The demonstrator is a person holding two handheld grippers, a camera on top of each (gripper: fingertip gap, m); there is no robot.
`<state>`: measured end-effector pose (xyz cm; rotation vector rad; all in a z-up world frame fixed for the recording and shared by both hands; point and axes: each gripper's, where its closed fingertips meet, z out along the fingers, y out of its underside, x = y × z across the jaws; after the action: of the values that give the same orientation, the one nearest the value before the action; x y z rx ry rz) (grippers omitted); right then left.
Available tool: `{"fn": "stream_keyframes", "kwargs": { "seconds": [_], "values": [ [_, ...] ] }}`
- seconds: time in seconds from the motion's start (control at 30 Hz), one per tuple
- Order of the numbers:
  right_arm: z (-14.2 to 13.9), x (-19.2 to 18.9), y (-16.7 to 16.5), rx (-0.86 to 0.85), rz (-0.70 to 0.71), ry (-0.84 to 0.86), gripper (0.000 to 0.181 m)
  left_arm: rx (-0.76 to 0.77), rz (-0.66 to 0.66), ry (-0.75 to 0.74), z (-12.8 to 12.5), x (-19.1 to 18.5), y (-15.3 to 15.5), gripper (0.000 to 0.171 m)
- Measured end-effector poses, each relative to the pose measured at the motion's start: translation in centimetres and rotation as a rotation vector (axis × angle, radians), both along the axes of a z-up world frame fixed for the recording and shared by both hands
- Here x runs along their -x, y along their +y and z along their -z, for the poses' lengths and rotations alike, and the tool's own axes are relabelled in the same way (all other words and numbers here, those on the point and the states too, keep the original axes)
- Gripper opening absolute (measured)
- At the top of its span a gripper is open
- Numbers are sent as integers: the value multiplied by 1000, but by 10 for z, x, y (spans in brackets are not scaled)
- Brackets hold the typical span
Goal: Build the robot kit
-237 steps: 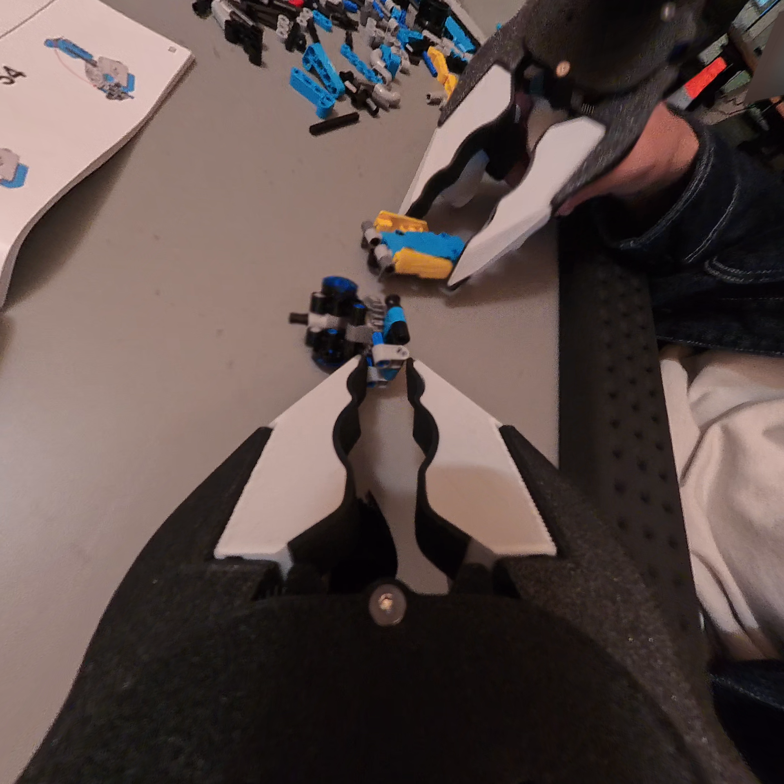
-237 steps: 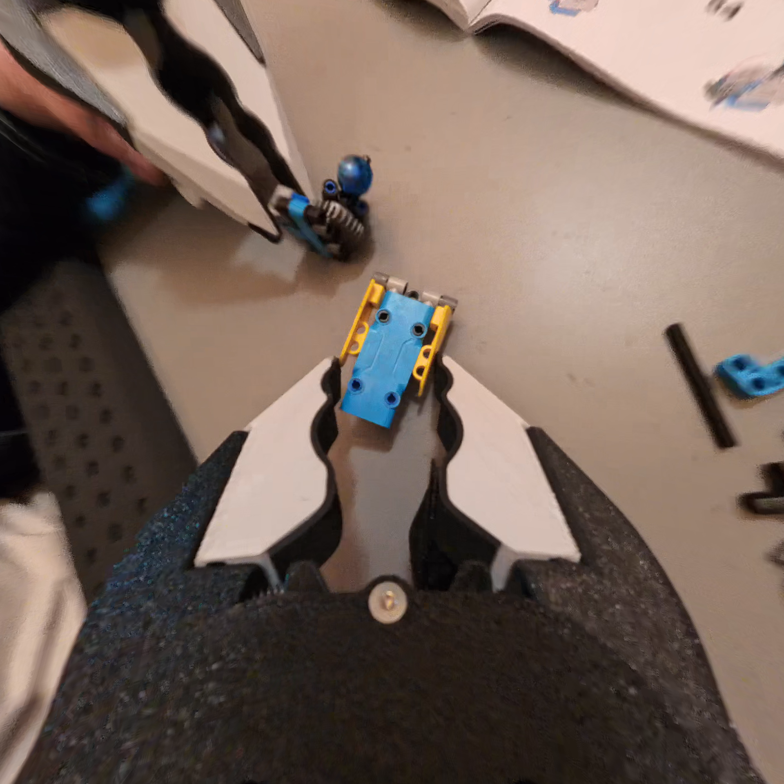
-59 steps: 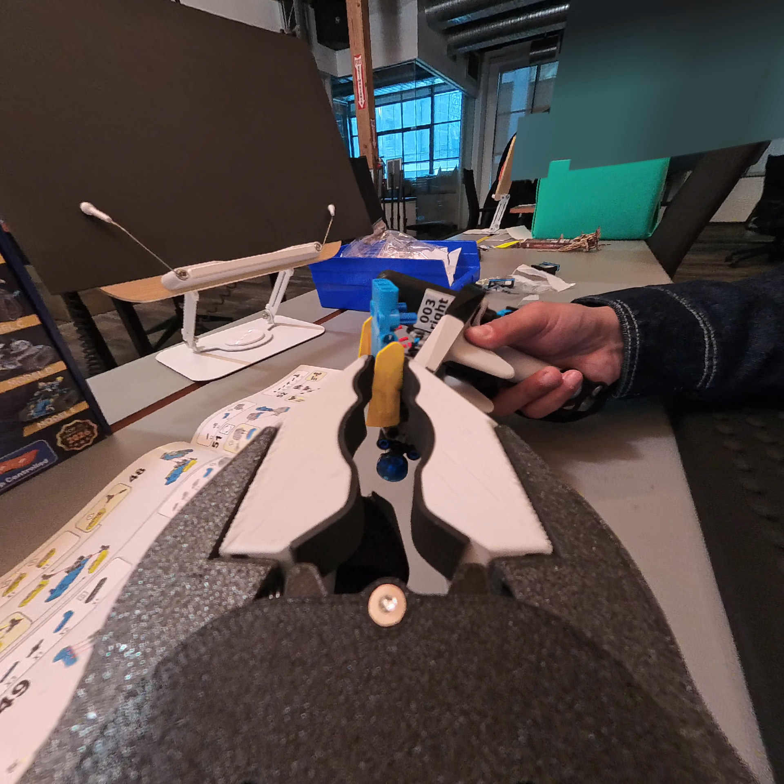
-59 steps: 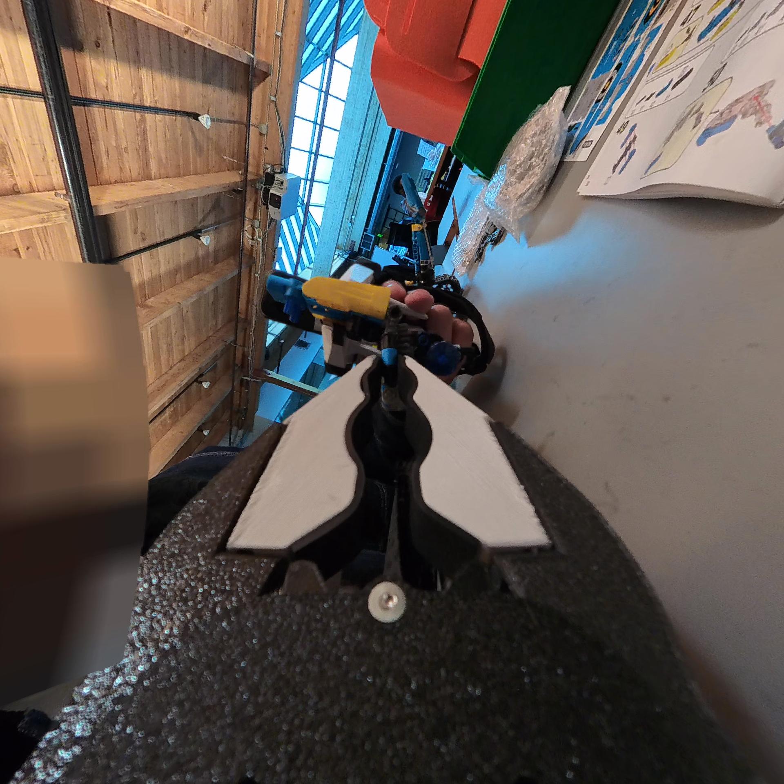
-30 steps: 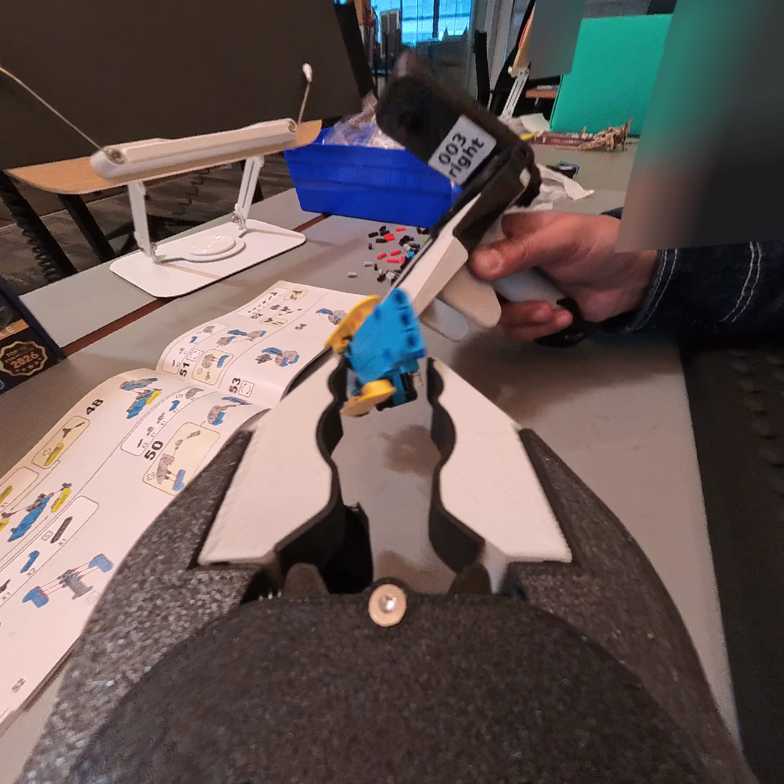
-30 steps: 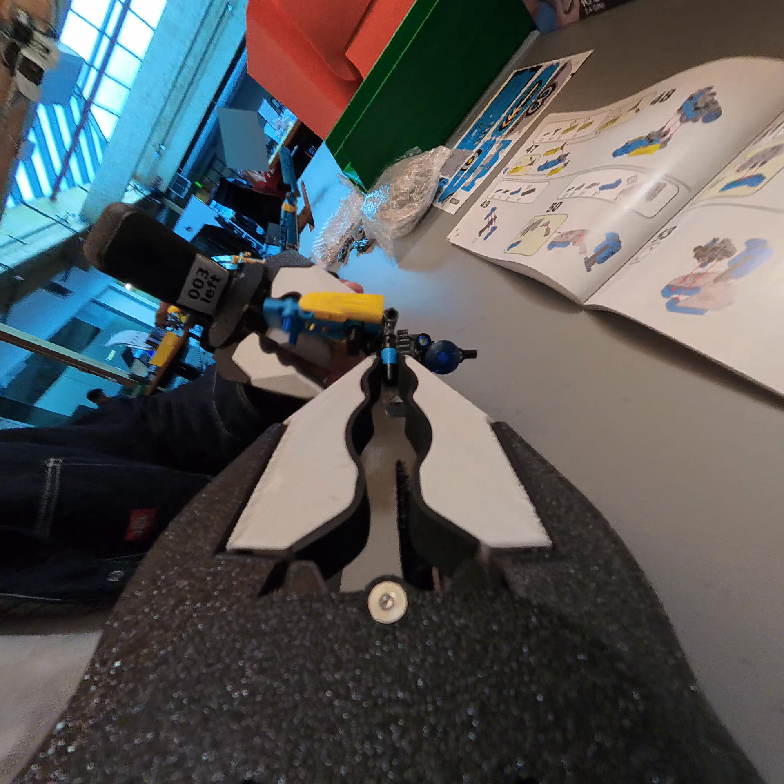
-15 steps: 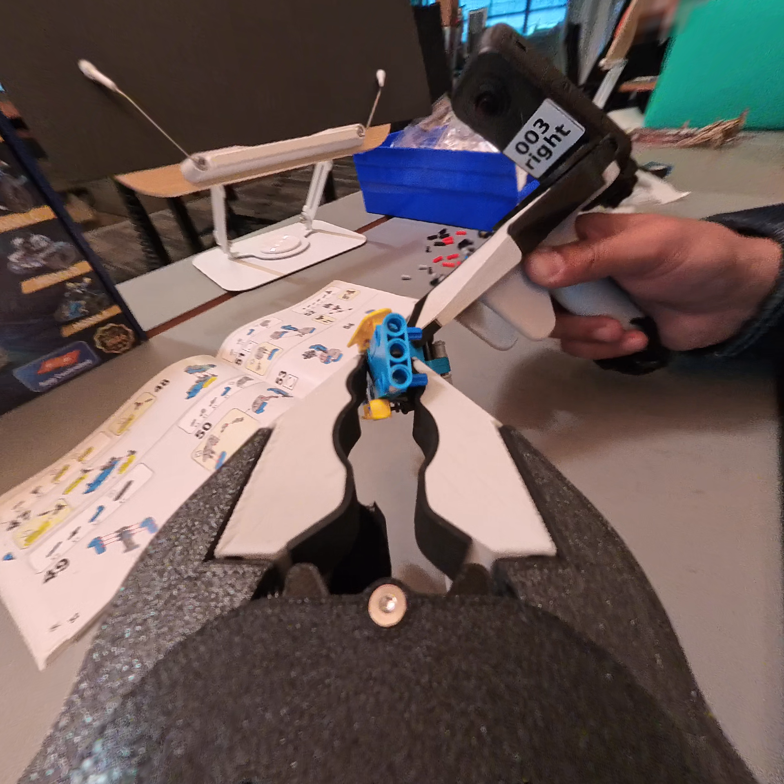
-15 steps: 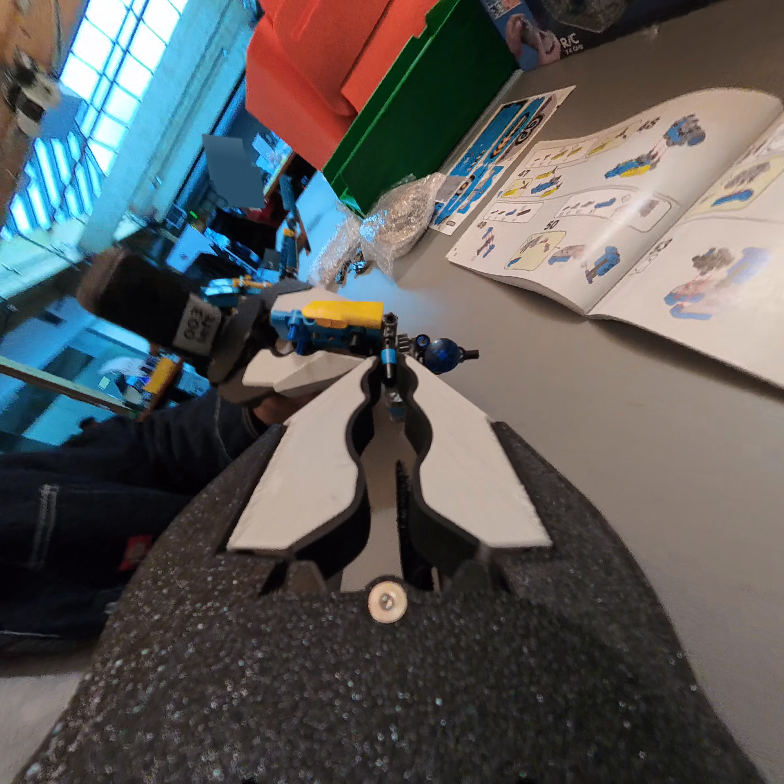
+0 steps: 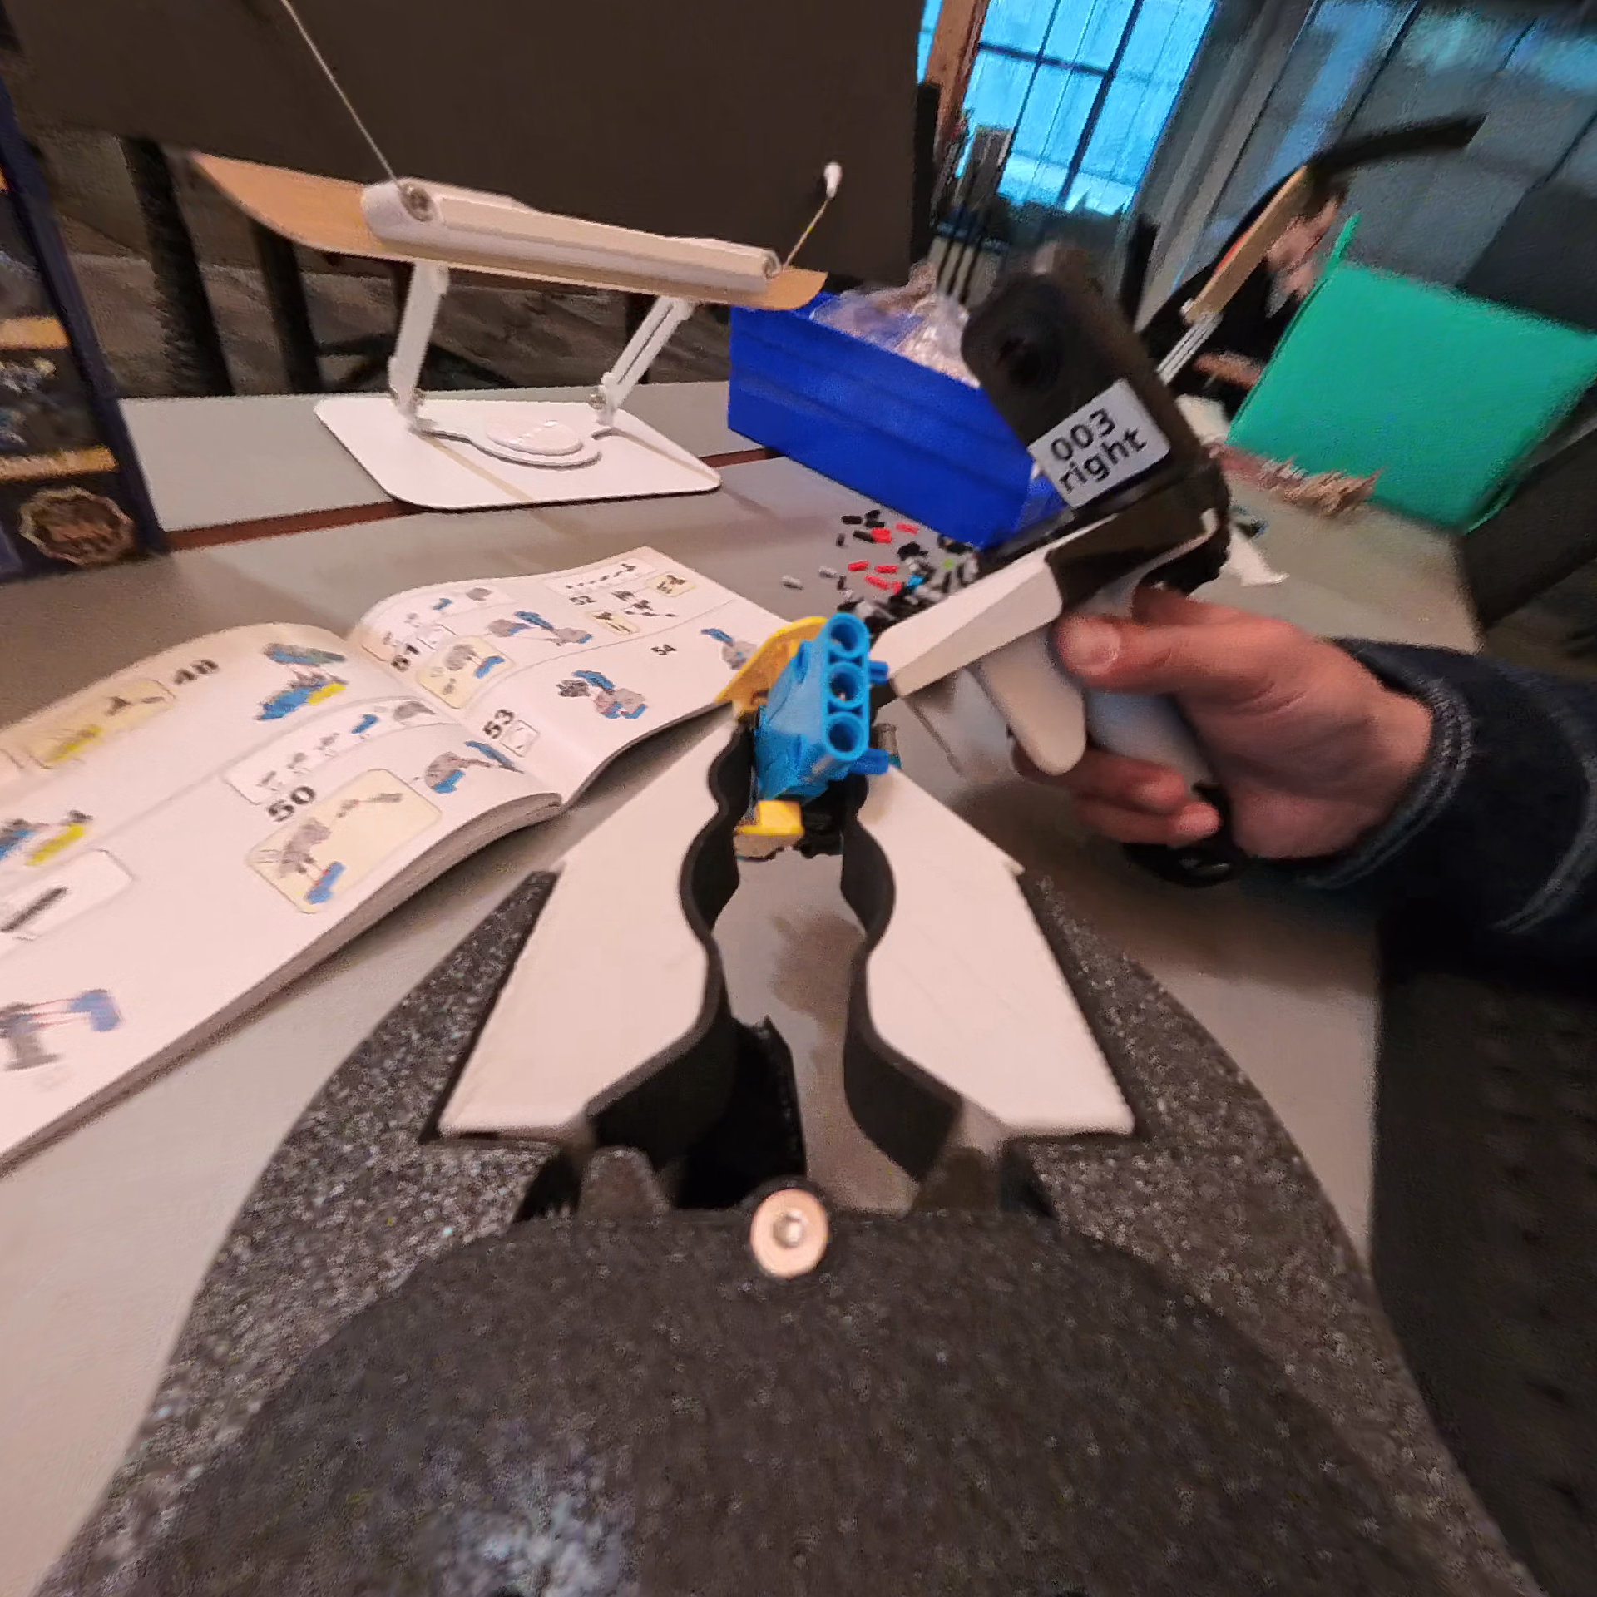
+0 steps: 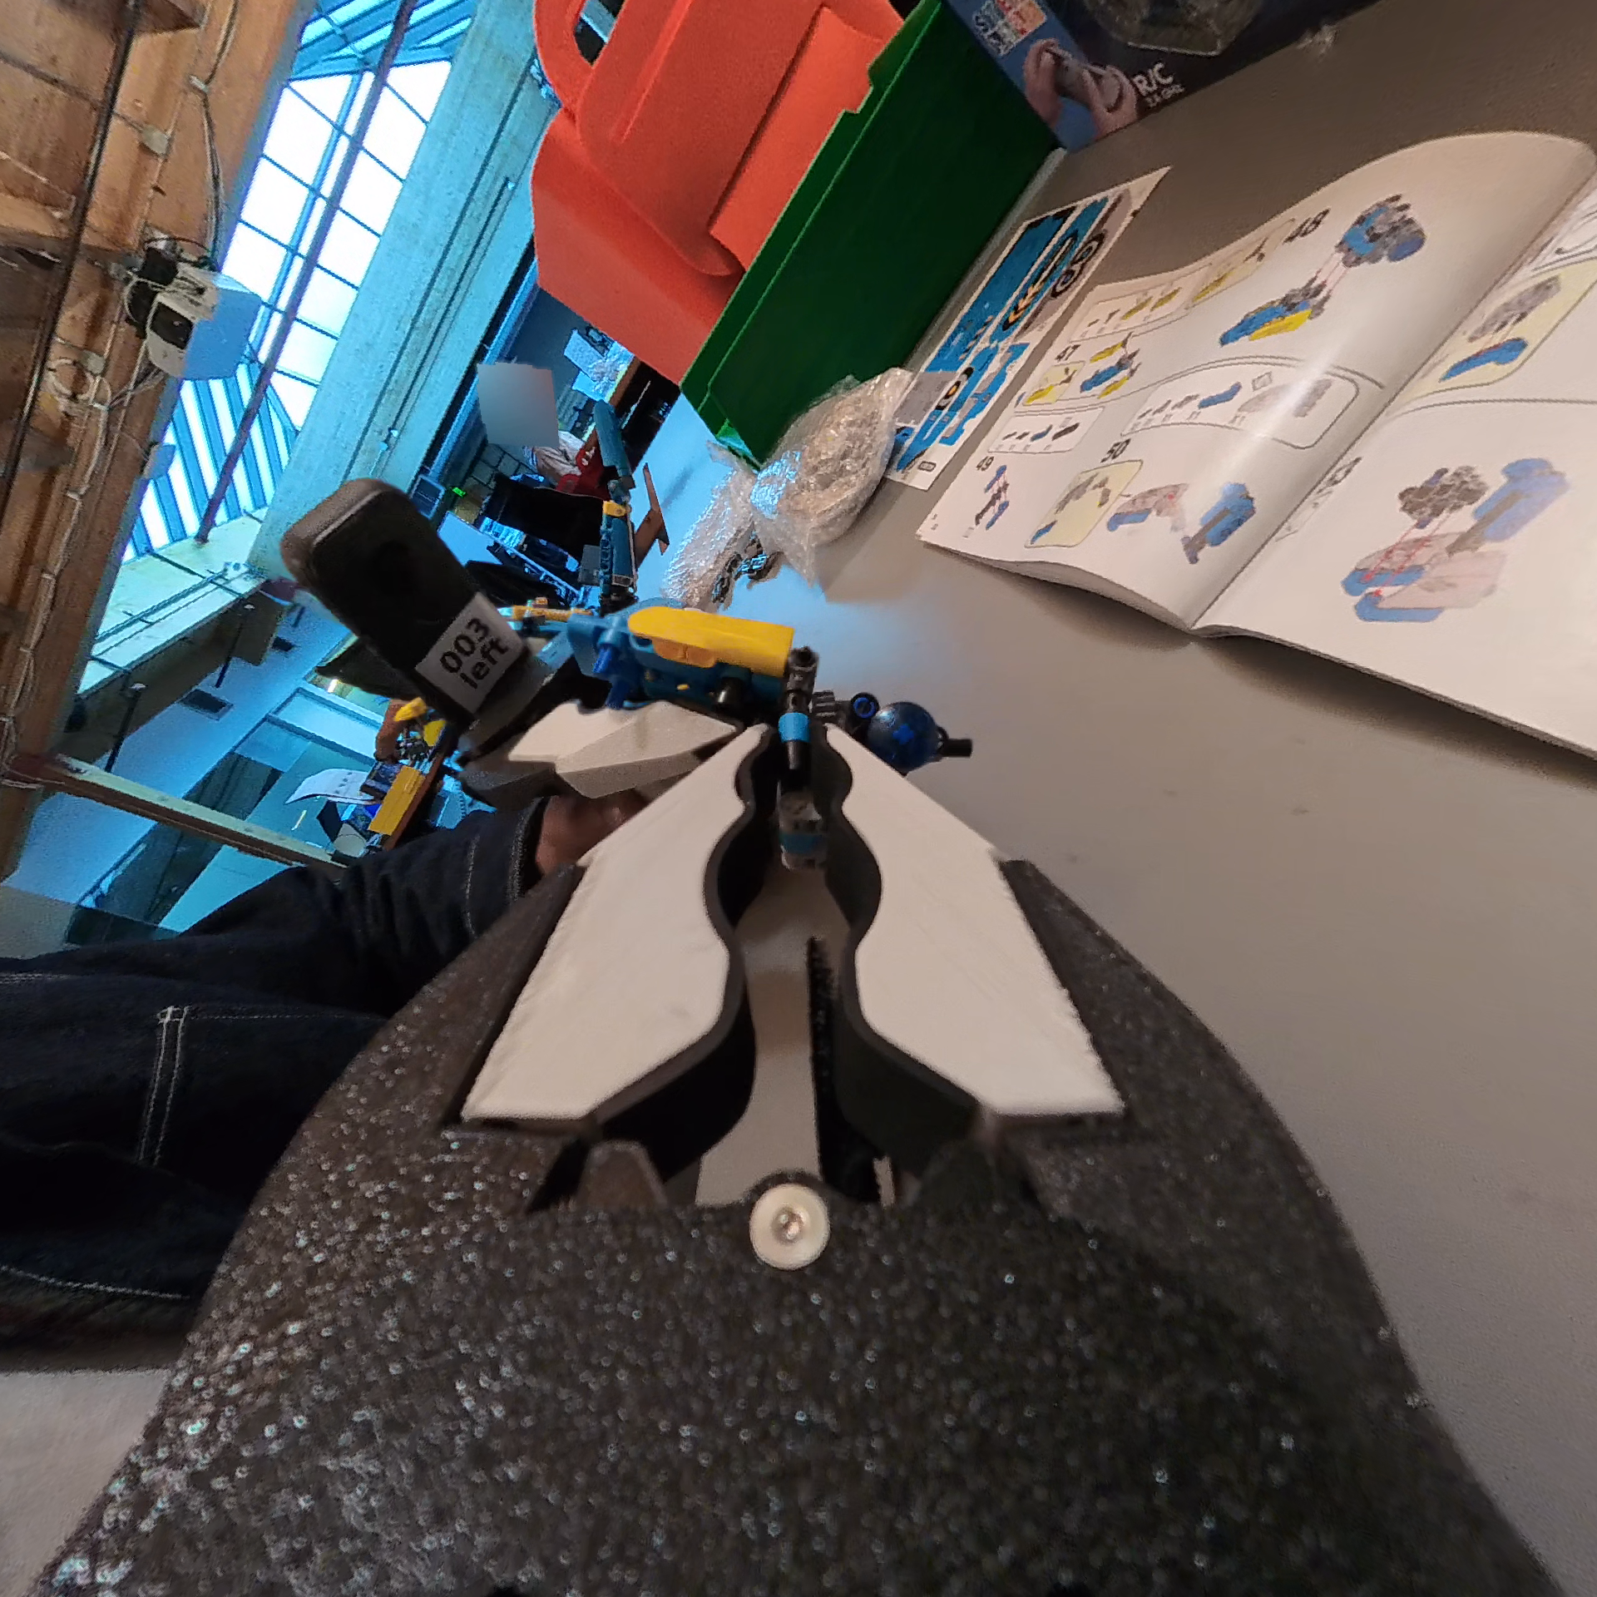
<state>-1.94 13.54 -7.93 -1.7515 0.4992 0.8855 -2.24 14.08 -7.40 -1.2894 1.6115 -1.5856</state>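
Holding the blue and yellow block piece [image 9: 808, 722] tight in my left tool [image 9: 791, 804], up above the counter [image 9: 1123, 968]. My right tool [image 10: 795, 778], at two o'clock, pinches the small blue-banded part [image 10: 793, 752]. I should push slowly and straight.

Grey table [image 9: 1123, 976], matte surface. Lying directly on it: an open instruction booklet [image 9: 285, 778]; scattered small red and black parts [image 9: 881, 562] beside a blue bin [image 9: 864, 423]; a white stand base [image 9: 518, 449]; crumpled clear plastic bags [image 10: 821, 475]; a green bin [image 10: 864, 251].
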Motion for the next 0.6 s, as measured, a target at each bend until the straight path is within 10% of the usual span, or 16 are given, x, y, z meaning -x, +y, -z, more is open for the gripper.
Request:
{"fn": "stream_keyframes", "kwargs": {
  "seconds": [0.6],
  "values": [
    [28,-2,2,78,-13,82,7,-72,35,151,27,-3,-1,17]
  ]
}}
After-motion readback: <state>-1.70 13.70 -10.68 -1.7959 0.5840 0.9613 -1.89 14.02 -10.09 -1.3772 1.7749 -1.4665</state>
